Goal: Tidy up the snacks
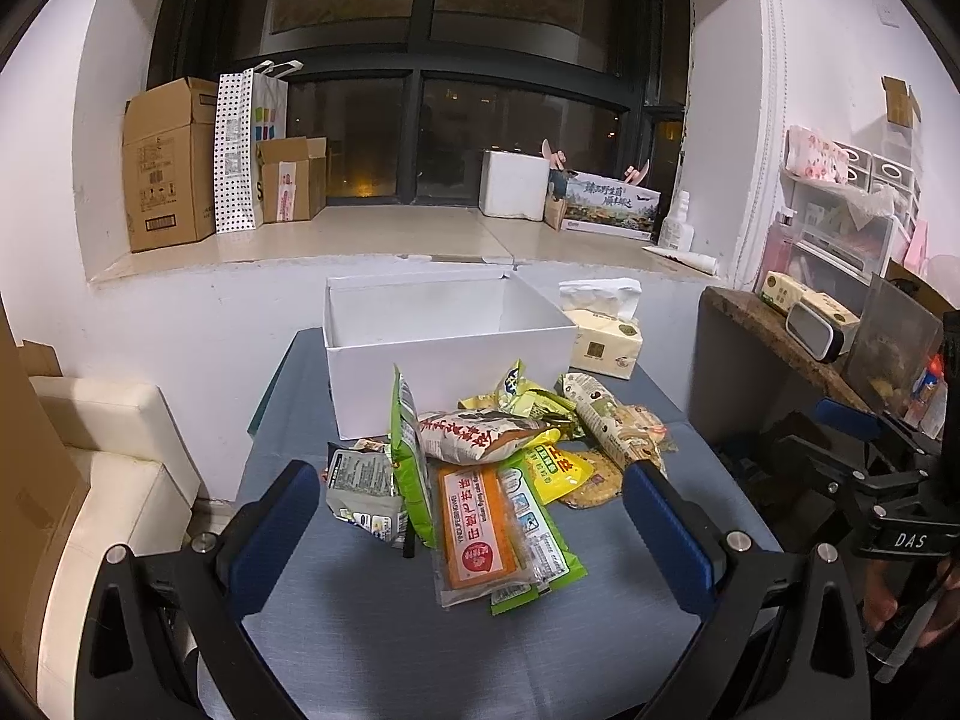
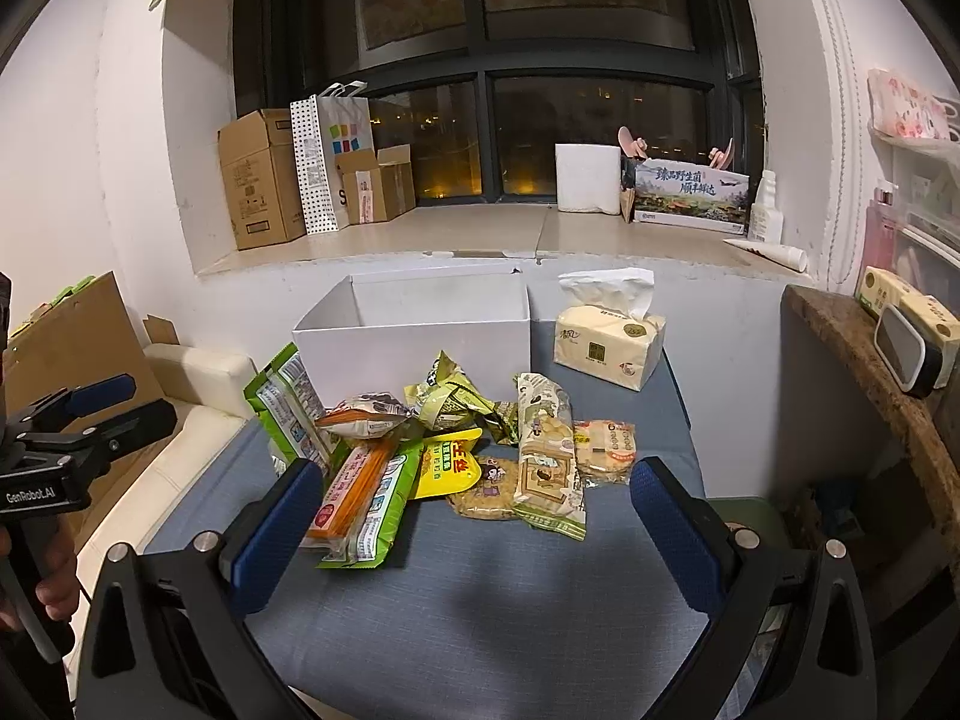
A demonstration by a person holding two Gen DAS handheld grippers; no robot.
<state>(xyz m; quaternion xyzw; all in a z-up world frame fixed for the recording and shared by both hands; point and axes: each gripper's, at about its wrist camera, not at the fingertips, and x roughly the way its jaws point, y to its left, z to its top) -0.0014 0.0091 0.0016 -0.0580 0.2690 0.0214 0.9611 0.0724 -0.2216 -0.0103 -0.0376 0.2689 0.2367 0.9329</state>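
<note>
A pile of snack packets lies on the blue-grey table [image 1: 420,630], in front of an open, empty white box [image 1: 444,342]. The pile holds an orange packet [image 1: 474,534] on a green one, a yellow packet [image 1: 555,468], a white-and-red bag [image 1: 474,435] and a long cracker pack [image 1: 606,420]. My left gripper [image 1: 471,531] is open, with the pile's near end between its fingers. My right gripper [image 2: 474,531] is open and empty, just short of the pile; the orange packet [image 2: 351,495], yellow packet [image 2: 447,462], cracker pack [image 2: 546,462] and box [image 2: 414,342] show there.
A tissue pack [image 2: 609,342] stands right of the box. A wooden shelf [image 2: 870,360] with small boxes is at the right. A cream sofa [image 1: 102,480] is at the left. Cardboard boxes [image 1: 168,168] sit on the window sill behind.
</note>
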